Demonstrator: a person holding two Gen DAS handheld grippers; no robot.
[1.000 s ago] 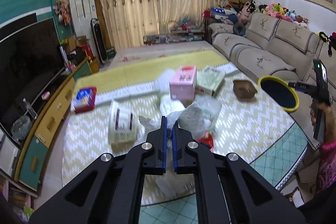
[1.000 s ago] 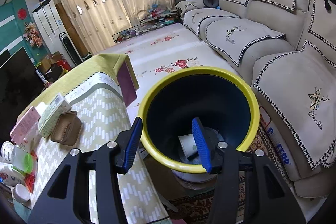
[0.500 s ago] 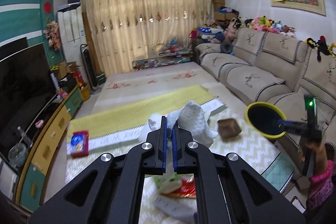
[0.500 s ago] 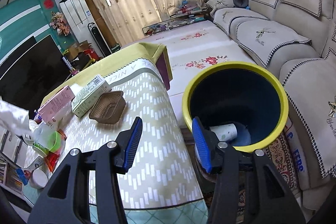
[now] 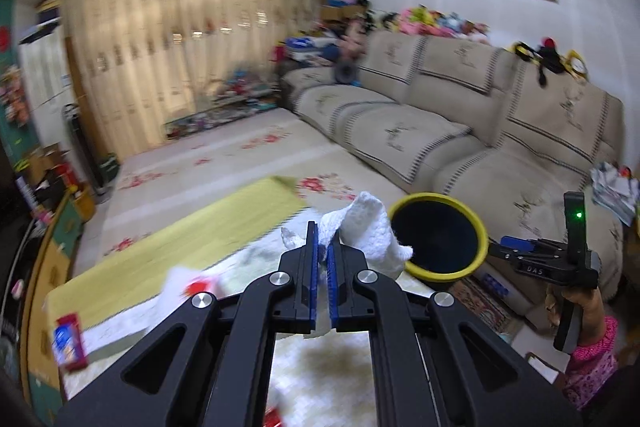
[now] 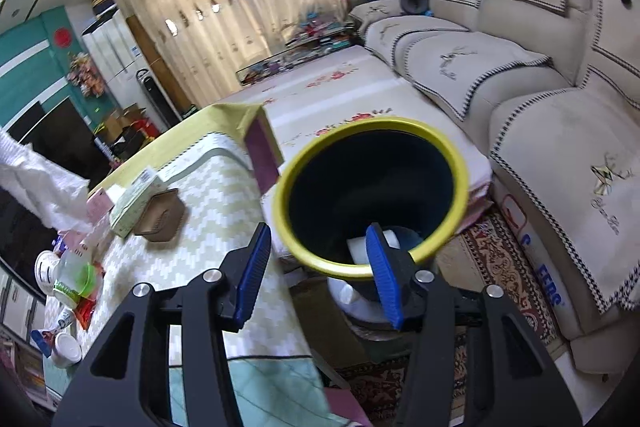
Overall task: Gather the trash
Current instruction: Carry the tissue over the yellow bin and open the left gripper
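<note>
My left gripper is shut on a crumpled white paper towel and holds it in the air above the table, just left of the yellow-rimmed dark bin. The towel also shows at the left edge of the right wrist view. My right gripper is open and empty, its fingers straddling the near rim of the bin. A white cup lies in the bin's bottom. The right gripper also shows in the left wrist view, right of the bin.
The coffee table with the zigzag cloth carries a brown tray, a green box, a pink box, cups and wrappers. A beige sofa stands right of the bin. A patterned rug lies below.
My left gripper has lifted the white paper towel off the table and swung right towards the bin. The right gripper has shifted slightly around the bin rim and stays open.
</note>
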